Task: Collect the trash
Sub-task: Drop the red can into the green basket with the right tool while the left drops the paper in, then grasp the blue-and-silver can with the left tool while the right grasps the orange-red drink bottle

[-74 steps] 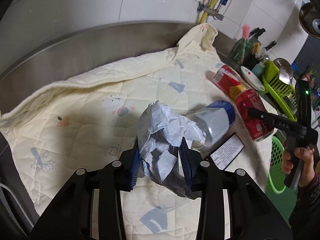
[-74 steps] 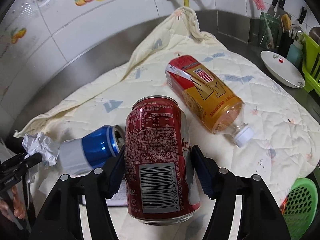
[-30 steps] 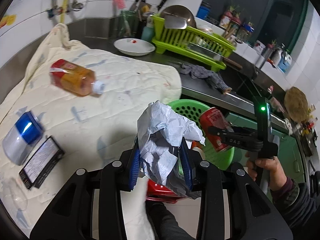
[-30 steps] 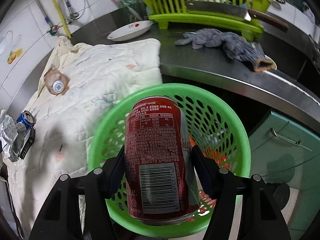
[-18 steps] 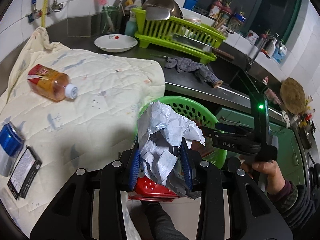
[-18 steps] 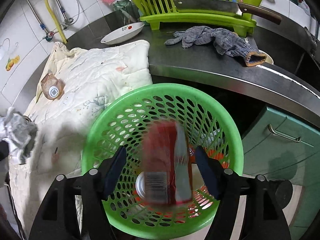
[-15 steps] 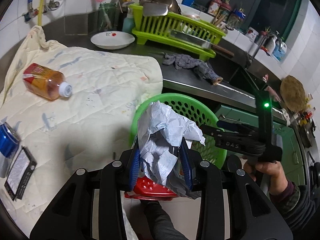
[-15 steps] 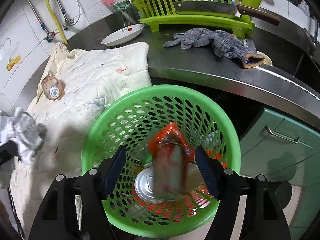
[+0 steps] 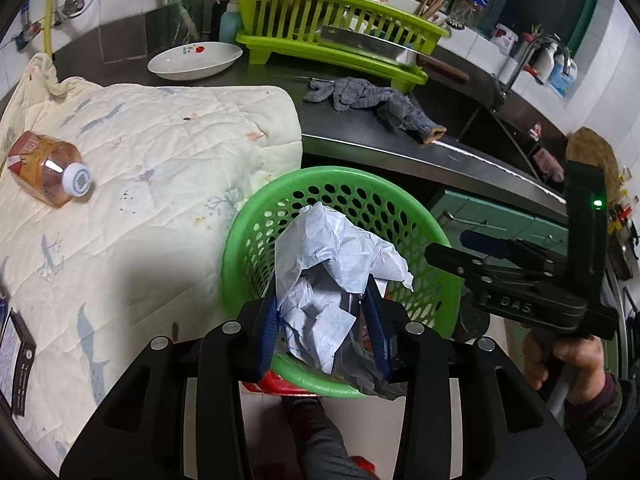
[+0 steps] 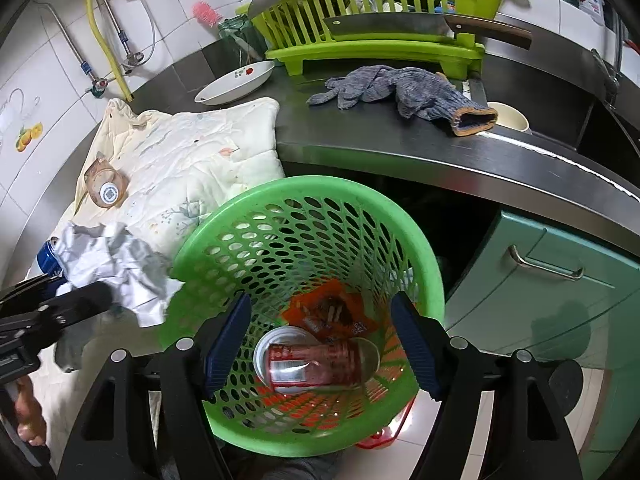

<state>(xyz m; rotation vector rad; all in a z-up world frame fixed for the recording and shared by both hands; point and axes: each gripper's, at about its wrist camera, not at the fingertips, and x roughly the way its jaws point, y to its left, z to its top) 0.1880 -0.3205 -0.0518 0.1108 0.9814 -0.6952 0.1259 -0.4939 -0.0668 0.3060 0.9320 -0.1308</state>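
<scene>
My left gripper (image 9: 324, 332) is shut on a crumpled wad of white paper (image 9: 332, 268) and holds it over the near rim of the green mesh basket (image 9: 248, 220). The wad also shows in the right wrist view (image 10: 116, 264), just left of the basket's rim (image 10: 304, 184). My right gripper (image 10: 320, 340) is open and empty above the basket. A red soda can (image 10: 320, 364) lies on its side at the basket's bottom, next to an orange wrapper (image 10: 332, 312). An orange drink bottle (image 9: 44, 168) lies on the cream quilt (image 9: 160, 152).
A blue can (image 10: 46, 256) lies at the quilt's left edge. A black card (image 9: 16, 364) lies on the quilt. A grey glove (image 9: 372, 100), white dish (image 9: 192, 62), lime dish rack (image 9: 340, 36) with a cleaver (image 10: 420, 26) stand on the steel counter. Green cabinet (image 10: 560, 280) is right.
The red can has left my right gripper and dropped to the bottom of the basket; that gripper now stands open. My left gripper has carried the paper wad from the quilt over the basket's rim.
</scene>
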